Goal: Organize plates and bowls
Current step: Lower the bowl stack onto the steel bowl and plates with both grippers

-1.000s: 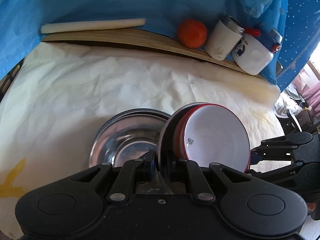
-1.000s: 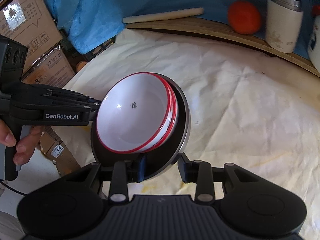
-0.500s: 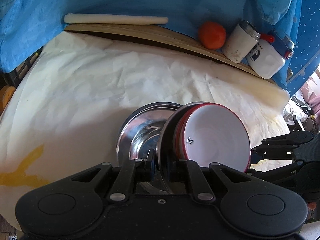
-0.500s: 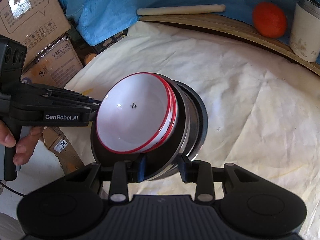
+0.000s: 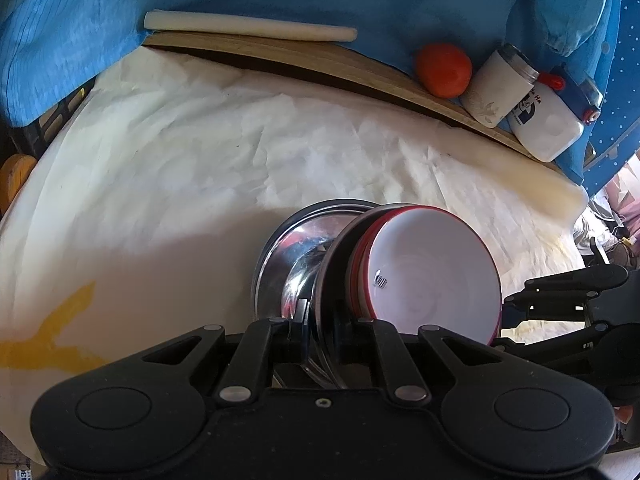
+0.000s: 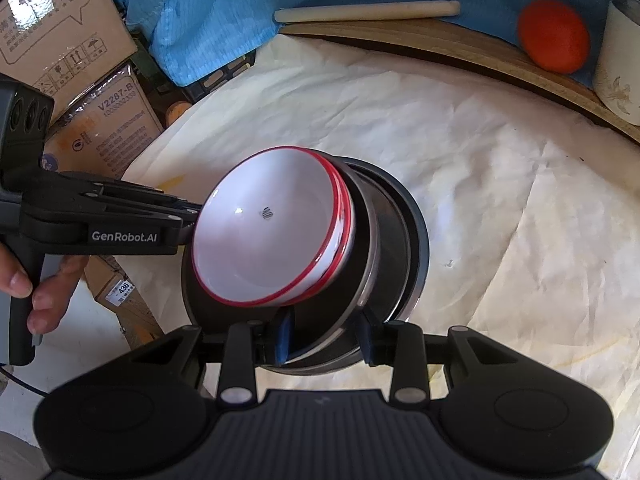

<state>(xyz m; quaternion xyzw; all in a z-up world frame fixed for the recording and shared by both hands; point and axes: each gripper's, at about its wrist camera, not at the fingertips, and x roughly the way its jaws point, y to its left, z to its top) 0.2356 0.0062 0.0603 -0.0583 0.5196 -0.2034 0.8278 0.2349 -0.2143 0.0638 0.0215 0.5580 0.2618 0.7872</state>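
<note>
A white bowl with a red rim (image 5: 432, 268) (image 6: 268, 236) sits nested in a dark steel plate (image 5: 336, 280) (image 6: 224, 312), the stack tilted. My left gripper (image 5: 322, 316) is shut on the plate's rim from one side. My right gripper (image 6: 324, 340) straddles the opposite rim of the same plate; its pads look closed on it. A second steel bowl (image 5: 292, 252) (image 6: 404, 240) lies on the white cloth directly behind and under the held stack.
At the back, on a wooden board (image 5: 304, 60), lie a white rolling pin (image 5: 248, 28), an orange fruit (image 5: 442, 70), a white cup (image 5: 500, 88) and a white bottle (image 5: 552, 116). Cardboard boxes (image 6: 80, 80) stand off the table's left edge. Blue cloth hangs behind.
Both grippers have carried the tilted plate-and-bowl stack over toward the steel bowl on the cloth. The steel bowl now shows close behind the stack in both views.
</note>
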